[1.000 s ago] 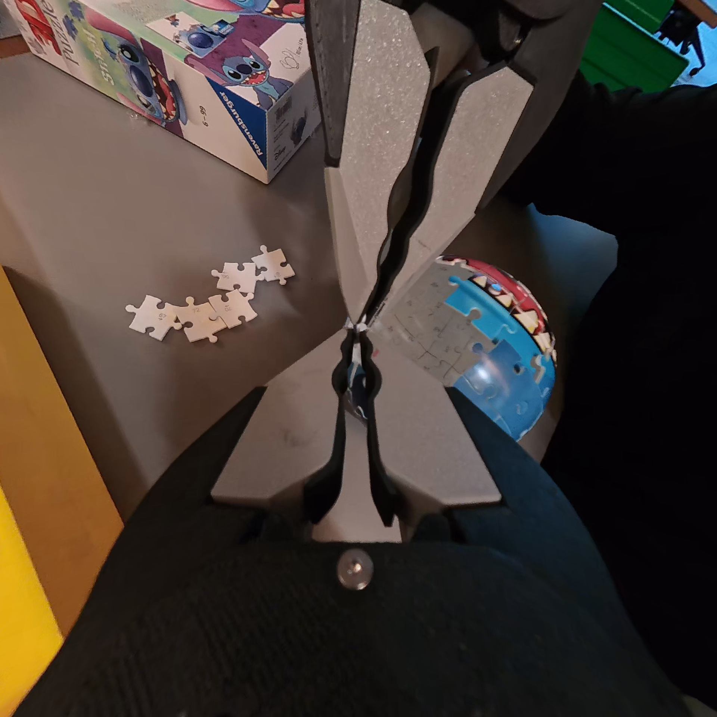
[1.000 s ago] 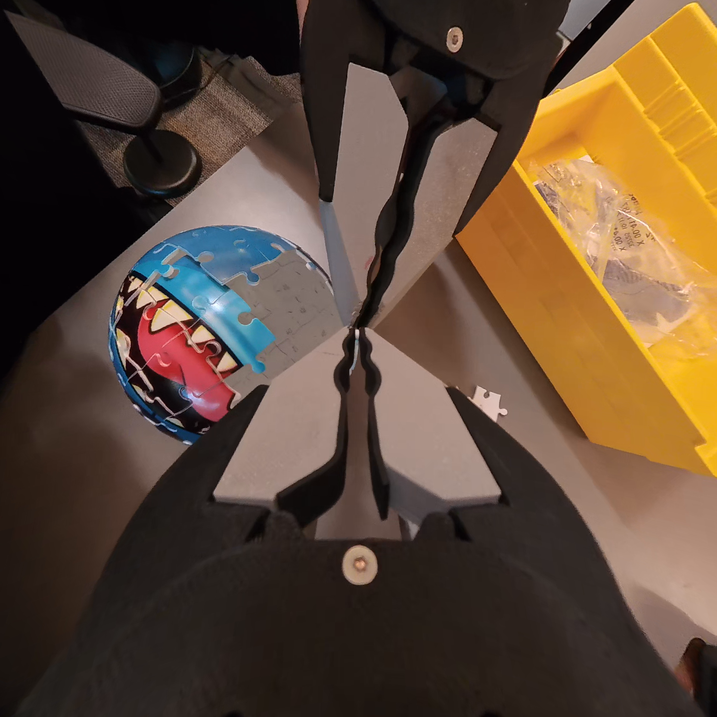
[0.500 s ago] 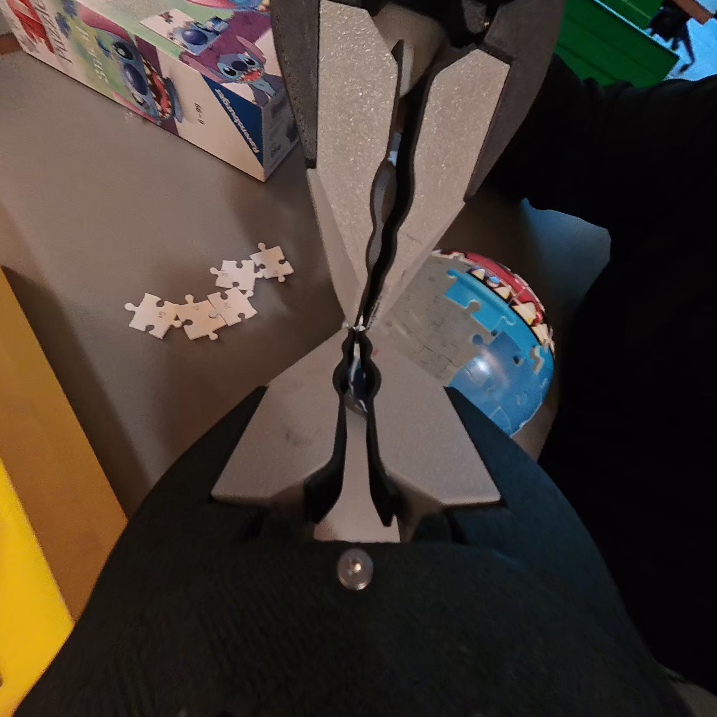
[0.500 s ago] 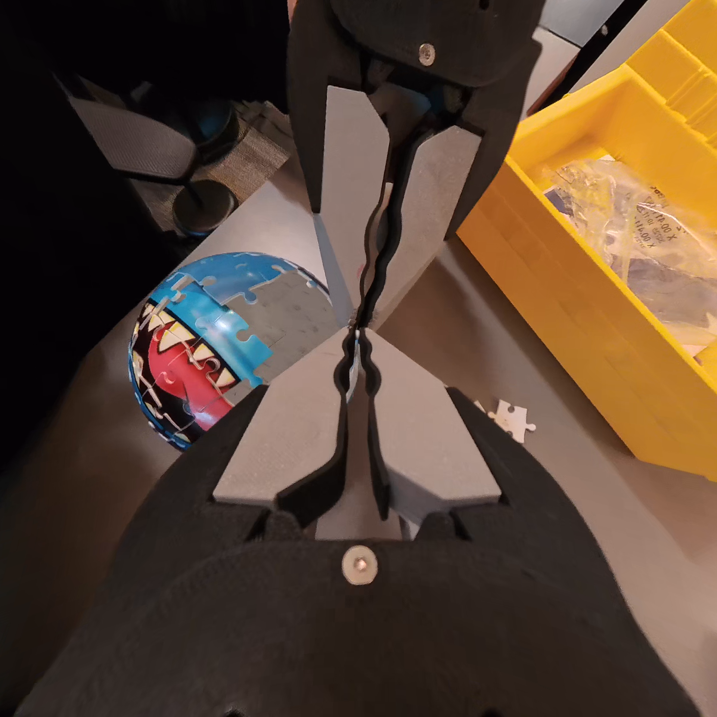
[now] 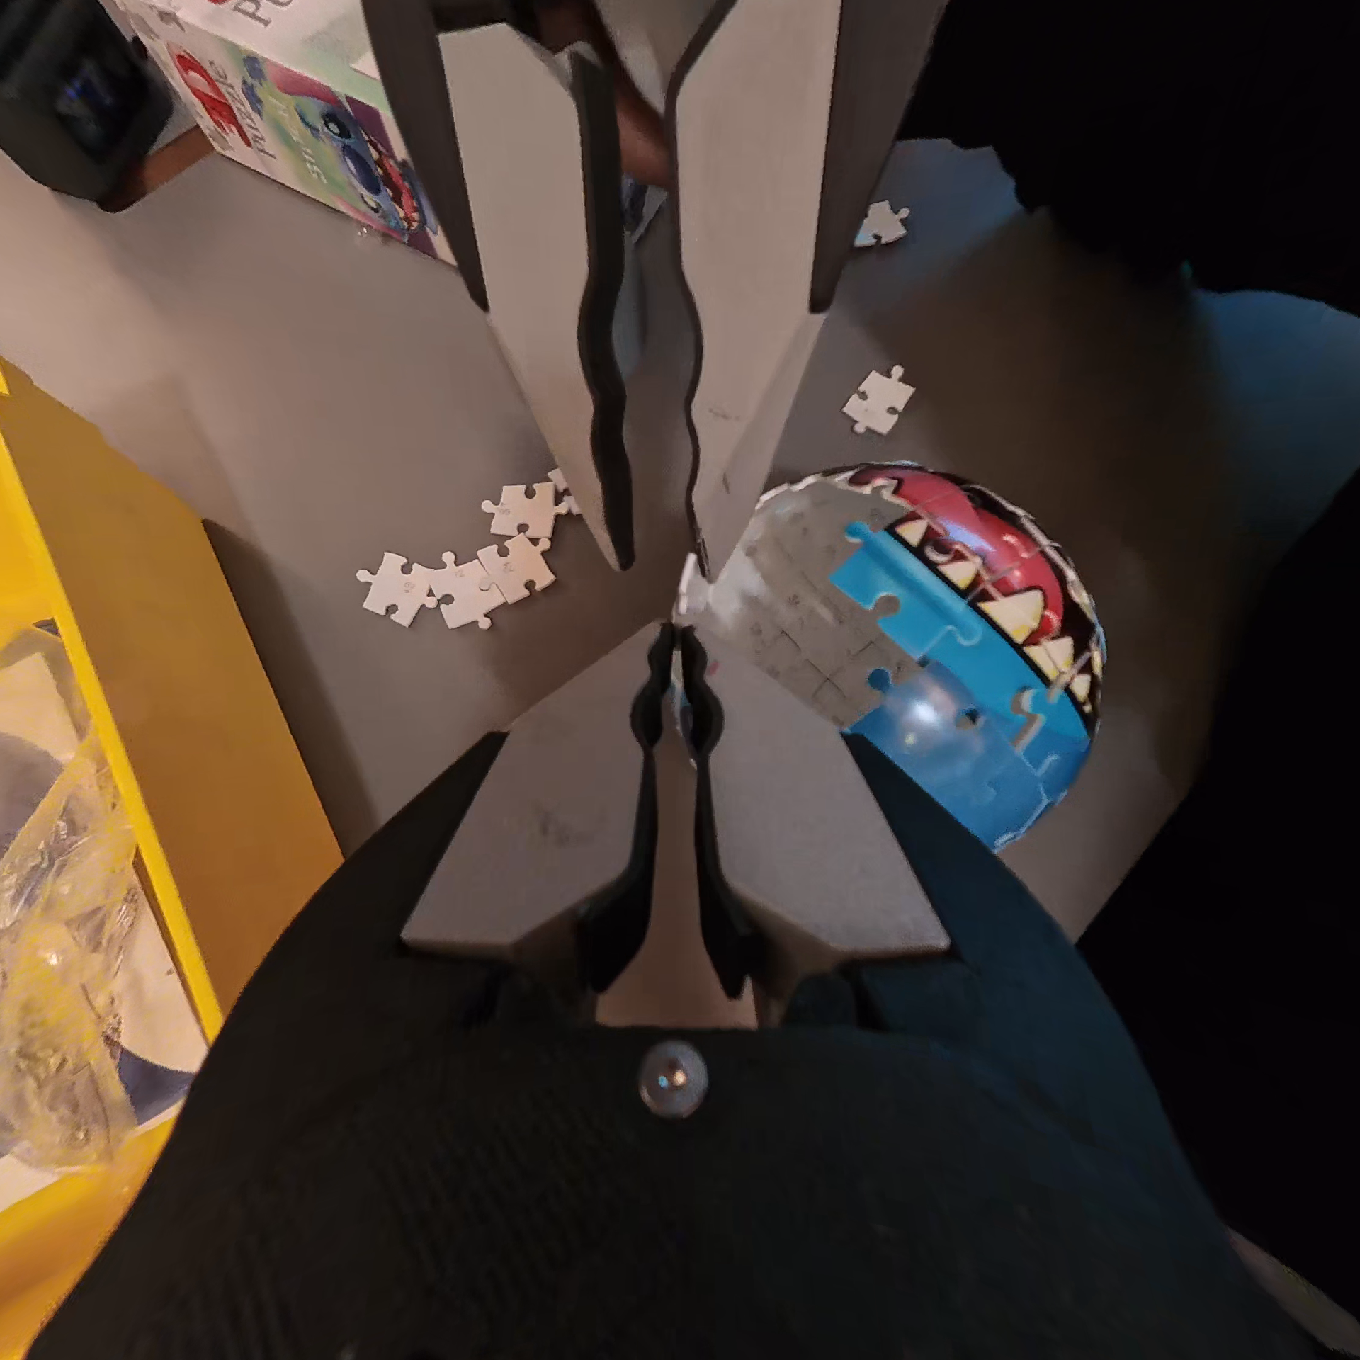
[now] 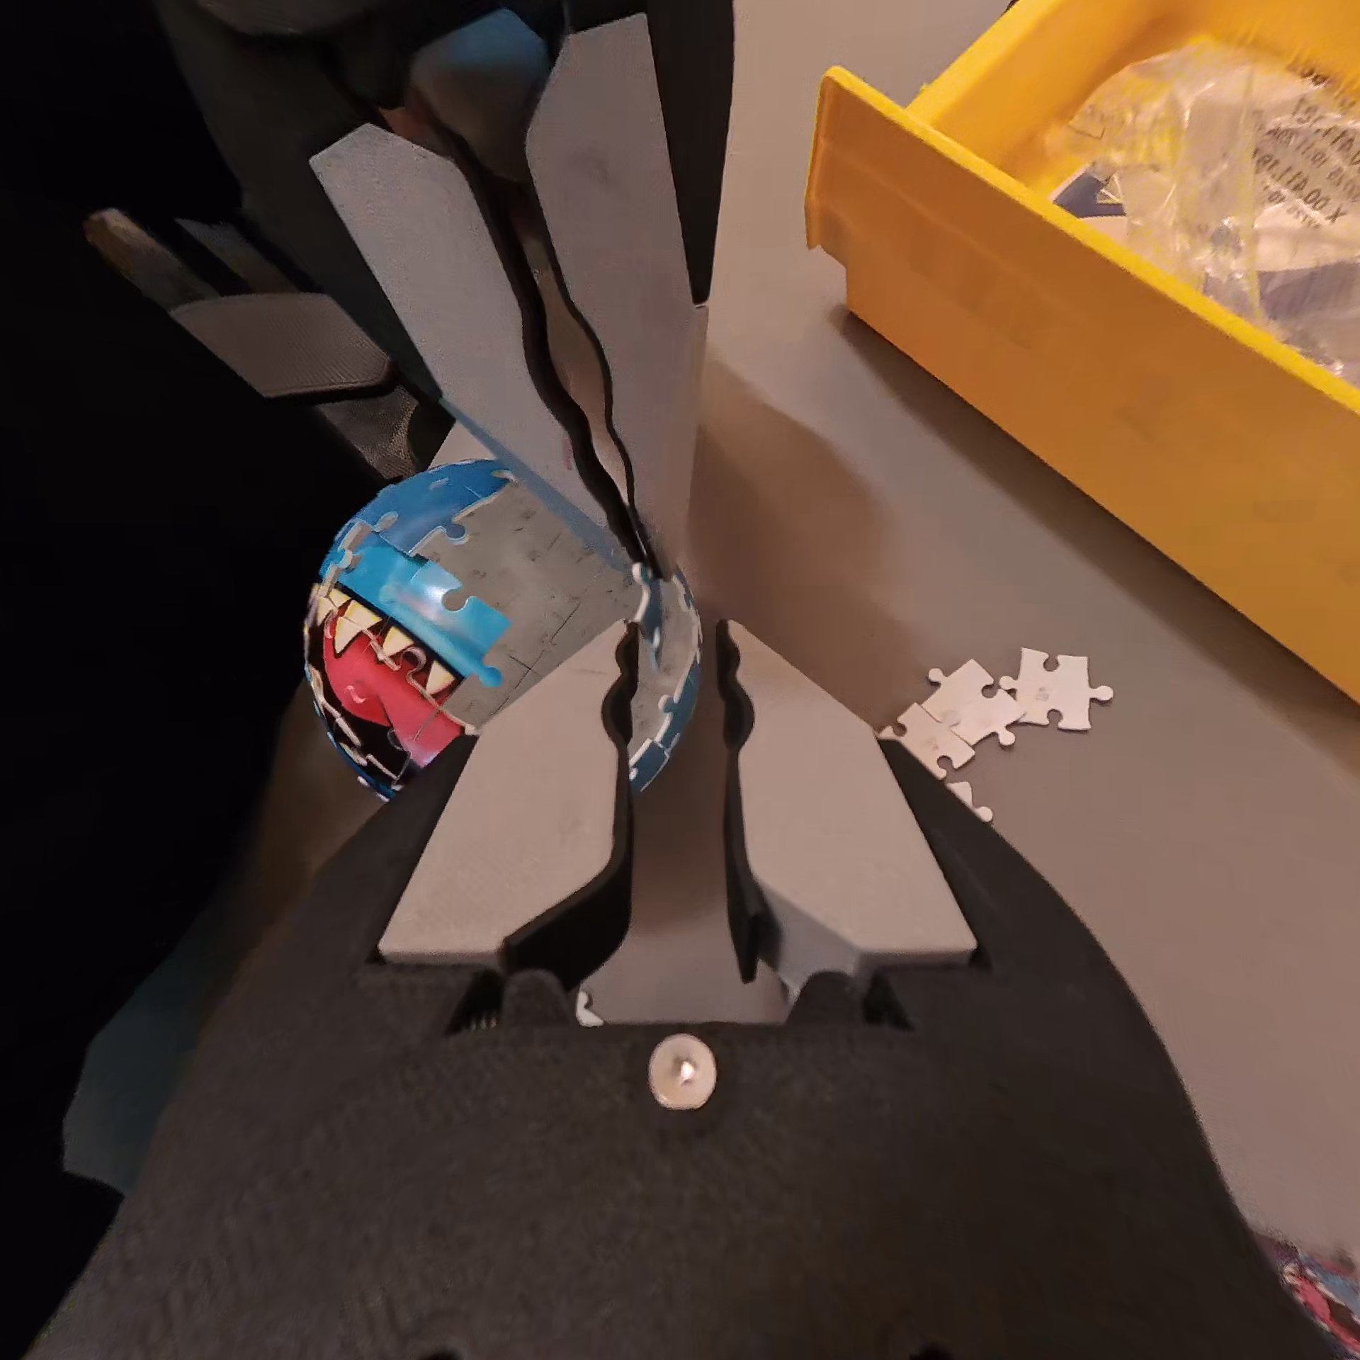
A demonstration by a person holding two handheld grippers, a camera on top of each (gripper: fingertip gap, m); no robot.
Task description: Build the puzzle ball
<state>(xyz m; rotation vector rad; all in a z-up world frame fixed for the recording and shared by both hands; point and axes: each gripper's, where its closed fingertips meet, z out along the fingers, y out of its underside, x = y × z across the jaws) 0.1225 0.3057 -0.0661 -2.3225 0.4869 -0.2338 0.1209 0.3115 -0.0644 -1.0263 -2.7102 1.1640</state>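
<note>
The puzzle ball [image 5: 957, 662], blue with a red toothed mouth and a grey unfilled patch, rests on the grey table; it also shows in the right wrist view [image 6: 441, 625]. My left gripper [image 5: 673, 636] is shut on a small puzzle piece [image 5: 688, 589] and holds it at the edge of the ball's grey patch. In the right wrist view the left gripper [image 6: 647, 559] comes down from above with the piece [image 6: 644, 589] at its tips. My right gripper [image 6: 677, 633] is open and empty, its fingers either side of the ball's edge; it also shows in the left wrist view [image 5: 662, 563].
Loose white pieces [image 5: 471, 581] lie on the table left of the ball, also in the right wrist view [image 6: 986, 699]. Two single pieces [image 5: 879, 401] lie farther back. A yellow bin [image 6: 1067, 294] holds a plastic bag. The puzzle box [image 5: 309, 125] stands at the back. My left and right fingertips are right by each other.
Both grippers were pinching the piece tip to tip. My right gripper has opened and let go. My left gripper still holds it and has moved it to the ball.
</note>
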